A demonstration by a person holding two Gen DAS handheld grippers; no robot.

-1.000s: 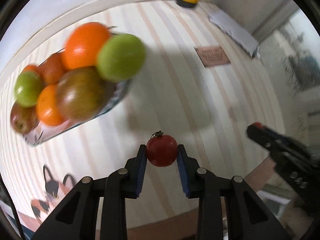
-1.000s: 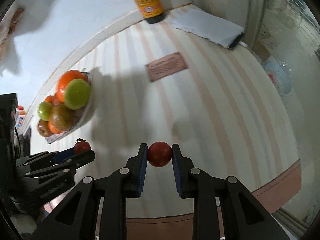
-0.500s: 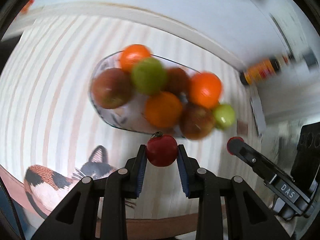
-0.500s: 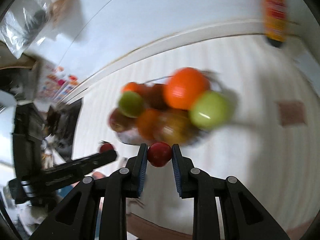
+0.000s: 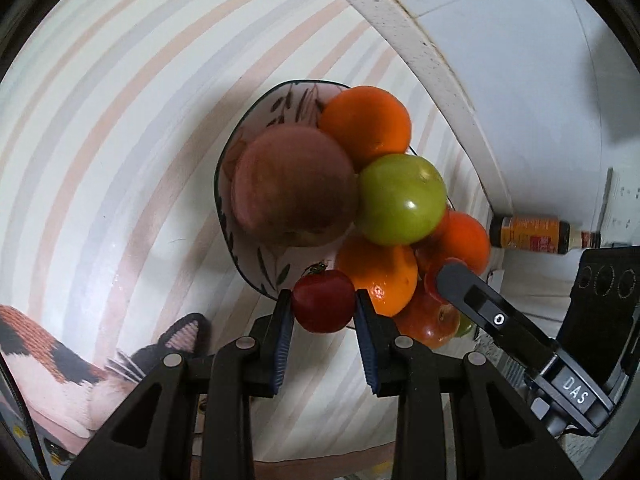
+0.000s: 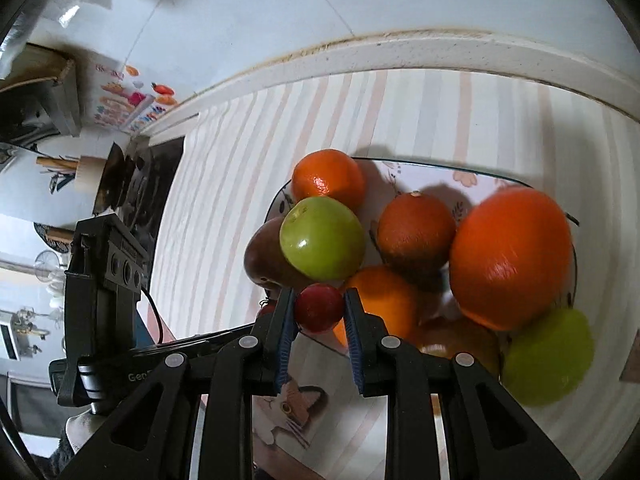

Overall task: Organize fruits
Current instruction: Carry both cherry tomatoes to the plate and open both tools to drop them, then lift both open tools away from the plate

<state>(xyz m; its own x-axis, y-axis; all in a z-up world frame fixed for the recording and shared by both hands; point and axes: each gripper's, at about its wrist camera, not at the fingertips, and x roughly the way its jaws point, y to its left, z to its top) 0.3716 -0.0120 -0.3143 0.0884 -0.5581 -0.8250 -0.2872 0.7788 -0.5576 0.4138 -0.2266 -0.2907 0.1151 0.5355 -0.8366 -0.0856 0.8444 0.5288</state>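
Left hand-held gripper (image 5: pixel 323 308) | gripped tomato (image 5: pixel 323 305) | right hand-held gripper (image 6: pixel 319 308) likewise (image 6: pixel 319 306) | both had swung over bowl (image 5: pixel 256 128) (release imminent)

A striped cloth (image 5: pixel 120 128) in pale pink, grey and cream covers the counter (image 6: pixel 440 54), whose speckled white edge runs along a pale wall (image 6: pixel 260 8). A cat picture (image 5: pixel 52 356) is printed near the cloth's edge. A dark bottle with an orange label (image 5: pixel 536 235) stands near the wall. A sheet of colourful stickers (image 6: pixel 128 104) lies beside a dark stove (image 6: pixel 140 184).
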